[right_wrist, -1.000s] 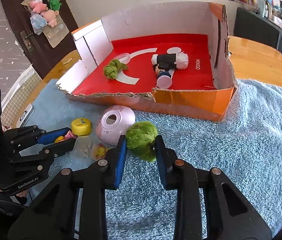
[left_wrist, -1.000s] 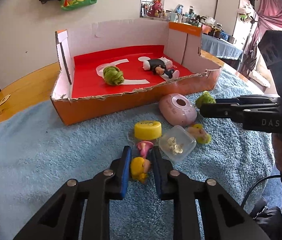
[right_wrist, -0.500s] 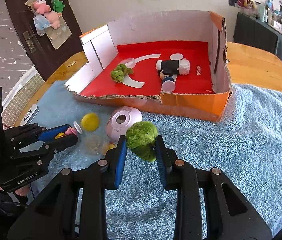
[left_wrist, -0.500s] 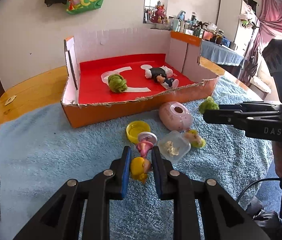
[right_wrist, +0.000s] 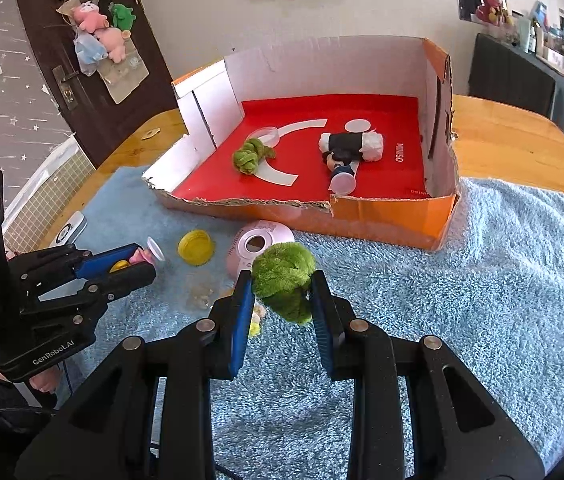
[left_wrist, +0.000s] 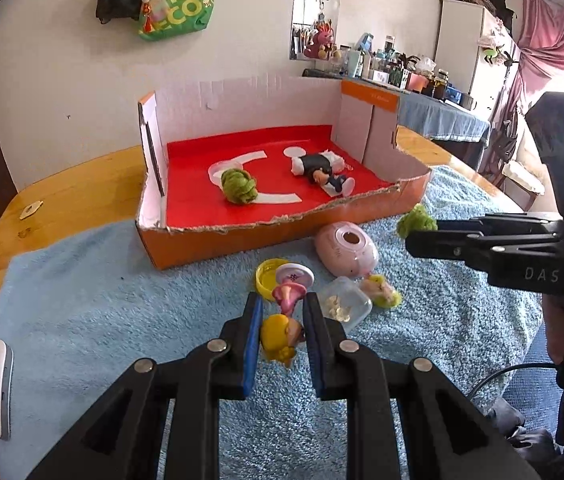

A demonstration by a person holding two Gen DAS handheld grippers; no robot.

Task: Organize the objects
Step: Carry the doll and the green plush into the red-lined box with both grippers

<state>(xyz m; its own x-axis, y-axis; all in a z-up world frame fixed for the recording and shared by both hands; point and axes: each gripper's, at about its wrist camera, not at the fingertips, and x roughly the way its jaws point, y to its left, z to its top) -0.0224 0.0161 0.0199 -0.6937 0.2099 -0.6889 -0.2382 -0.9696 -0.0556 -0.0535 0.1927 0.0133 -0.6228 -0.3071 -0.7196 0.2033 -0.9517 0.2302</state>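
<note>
Left wrist: we grip a doll (left_wrist: 282,338) left (left_wrist: 282,320), green ball (right_wrist: 283,276) right (right_wrist: 282,300); two toys lie in the box (left_wrist: 282,240), four wait on the towel (left_wrist: 102,312)

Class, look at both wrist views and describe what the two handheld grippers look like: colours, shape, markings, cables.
Both are black plastic tools with angular, truss-like finger arms, silver rivets and blue pads inside the fingers. The left gripper carries white "GenRobot.AI" lettering on its body and an orange patch on its upright block. The right gripper shows the letters "DAS", a green light on its block and a black cable hanging below.
</note>
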